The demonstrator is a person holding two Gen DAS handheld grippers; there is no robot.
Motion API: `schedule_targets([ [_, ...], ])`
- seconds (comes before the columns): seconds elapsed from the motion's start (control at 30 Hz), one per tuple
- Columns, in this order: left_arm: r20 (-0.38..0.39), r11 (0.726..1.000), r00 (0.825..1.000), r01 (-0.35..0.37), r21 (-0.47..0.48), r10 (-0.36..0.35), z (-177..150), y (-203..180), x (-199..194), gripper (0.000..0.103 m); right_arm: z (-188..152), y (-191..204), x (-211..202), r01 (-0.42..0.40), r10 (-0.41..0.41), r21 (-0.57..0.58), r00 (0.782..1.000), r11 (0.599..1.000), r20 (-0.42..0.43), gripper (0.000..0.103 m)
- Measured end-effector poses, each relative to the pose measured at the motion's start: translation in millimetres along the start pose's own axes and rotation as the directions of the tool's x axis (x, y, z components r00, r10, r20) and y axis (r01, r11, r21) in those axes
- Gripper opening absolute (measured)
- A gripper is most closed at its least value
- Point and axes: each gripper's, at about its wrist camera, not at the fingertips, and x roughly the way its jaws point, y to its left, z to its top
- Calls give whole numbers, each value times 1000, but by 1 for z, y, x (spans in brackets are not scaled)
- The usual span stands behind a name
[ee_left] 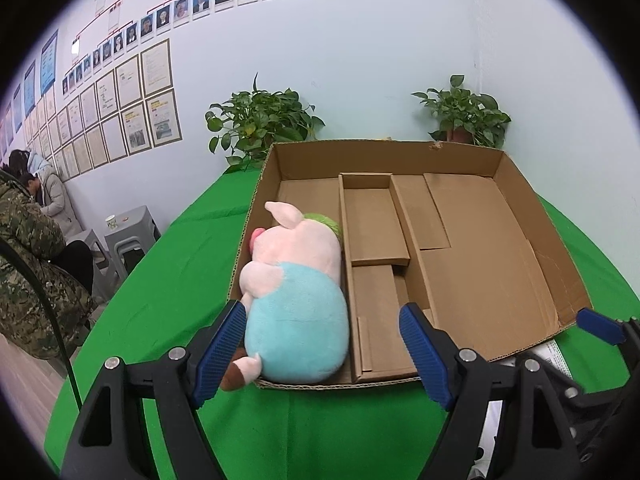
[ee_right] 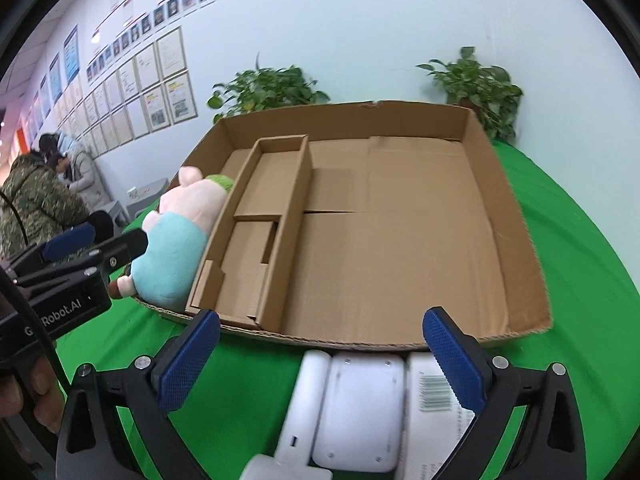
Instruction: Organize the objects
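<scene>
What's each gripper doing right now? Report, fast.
Left gripper: open, holding nothing, by the plush pig in the cardboard box.
Right gripper: open, holding nothing, straddling the white device.

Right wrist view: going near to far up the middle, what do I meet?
White plastic device between the open right gripper fingers → brown cardboard tray's near wall → tray floor → far wall → green potted plants.

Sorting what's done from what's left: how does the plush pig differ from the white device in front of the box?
The plush pig is soft, pink and turquoise; the white device is hard, smooth plastic. The pig lies inside the cardboard box, in its left compartment; the device rests outside on the green cloth, between the open right tongs. Neither is gripped: the left tongs are open too.
</scene>
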Motion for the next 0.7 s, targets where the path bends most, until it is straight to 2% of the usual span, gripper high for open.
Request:
schedule_targets([
  [0.07, 5, 1000, 1000, -4, 9, 4, 0, -3, -1, 79, 1, -6, -4, 9, -9, 18, 1000, 1000, 11, 100],
  [0.17, 9, 1000, 1000, 3, 7, -3, -1, -6, -3, 79, -1, -15, -11, 15, -16, 43, 1000, 999, 17, 78],
  [0.2, 12, 1000, 1000, 8, 1, -8, 0, -7, -3, 79, -2, -19, -11, 23, -24, 55, 1000, 998, 13, 61],
  [0.23, 20, 1000, 1000, 15, -6, -15, -1, -6, -5, 74, -3, -22, -10, 32, -33, 69, 999, 997, 6, 35],
  [0.27, 28, 1000, 999, 25, -9, -25, -1, -7, -6, 63, -4, -25, -9, 38, -38, 84, 999, 996, -3, 24],
  [0.3, 23, 999, 999, 35, -6, -35, -1, -8, -6, 24, -3, -27, -4, 40, -39, 96, 999, 995, -14, 13],
  [0.33, -1, 999, 999, 53, 3, -53, -1, -10, -4, 3, -4, -28, -4, 35, -34, 95, 999, 995, -14, 8],
  [0.4, -8, 998, 998, 68, 0, -68, -2, -13, -3, 2, -6, -28, -5, 32, -32, 86, 999, 996, -6, 7],
  [0.5, 19, 997, 997, 72, 0, -72, -1, -16, -8, 2, -7, -25, -5, 36, -35, 76, 999, 996, -9, 9],
  [0.53, 28, 998, 998, 61, -2, -61, 0, -17, -10, 13, -7, -25, -5, 45, -45, 75, 999, 996, -9, 19],
  [0.57, 23, 999, 998, 51, -2, -51, 1, -18, -10, 29, -7, -25, -4, 50, -49, 74, 999, 996, -12, 31],
  [0.6, 19, 999, 999, 45, -4, -45, 2, -18, -10, 73, -7, -26, -2, 41, -40, 77, 999, 996, -19, 68],
  [0.63, 25, 999, 999, 37, -13, -37, 2, -17, -10, 93, -8, -28, -1, 28, -26, 86, 999, 996, -22, 100],
  [0.7, 60, 998, 997, 42, -38, -40, 1, -13, -14, 93, -9, -30, -2, 17, -16, 102, 1000, 995, -11, 102],
])
